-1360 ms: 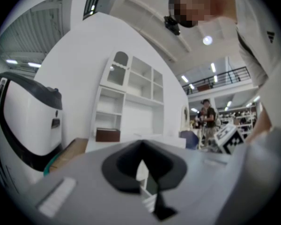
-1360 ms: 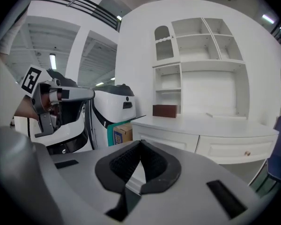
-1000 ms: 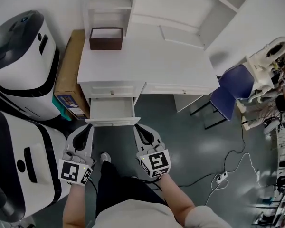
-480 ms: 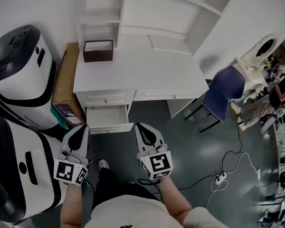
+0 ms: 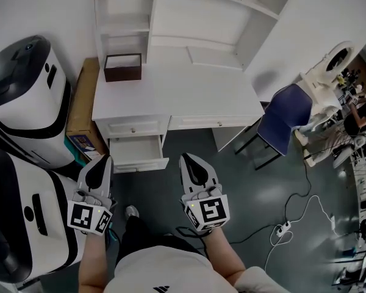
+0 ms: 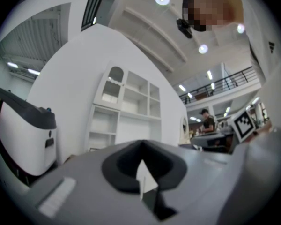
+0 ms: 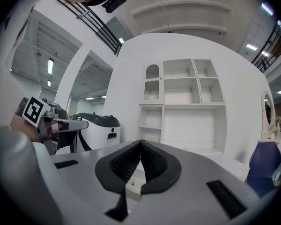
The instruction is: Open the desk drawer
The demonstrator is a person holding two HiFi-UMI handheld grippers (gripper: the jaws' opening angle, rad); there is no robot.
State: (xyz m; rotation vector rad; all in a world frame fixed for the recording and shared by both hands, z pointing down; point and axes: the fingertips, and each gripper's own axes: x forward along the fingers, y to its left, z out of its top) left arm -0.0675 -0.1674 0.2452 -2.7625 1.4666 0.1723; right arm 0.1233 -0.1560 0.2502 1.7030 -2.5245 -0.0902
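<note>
The white desk (image 5: 183, 90) stands ahead of me in the head view. Its lower left drawer (image 5: 136, 150) is pulled out and looks empty; the drawer above it (image 5: 134, 128) is closed. My left gripper (image 5: 104, 159) hovers just left of the open drawer's front, shut and holding nothing. My right gripper (image 5: 188, 157) hangs to the right of the drawer, apart from it, also shut and empty. In the left gripper view the left gripper (image 6: 141, 144) shows its jaws meeting at the tip. The right gripper (image 7: 140, 142) points level toward the desk's shelves.
A brown box (image 5: 122, 67) sits on the desk's back left. Large white-and-black machines (image 5: 24, 102) and a cardboard box (image 5: 79, 102) crowd the left. A blue chair (image 5: 287, 116) stands at the right, and a power strip (image 5: 287, 226) with cable lies on the floor.
Both grippers have risen and drawn back from the open drawer, the right one more. The drawer stays pulled out. Both stay shut.
</note>
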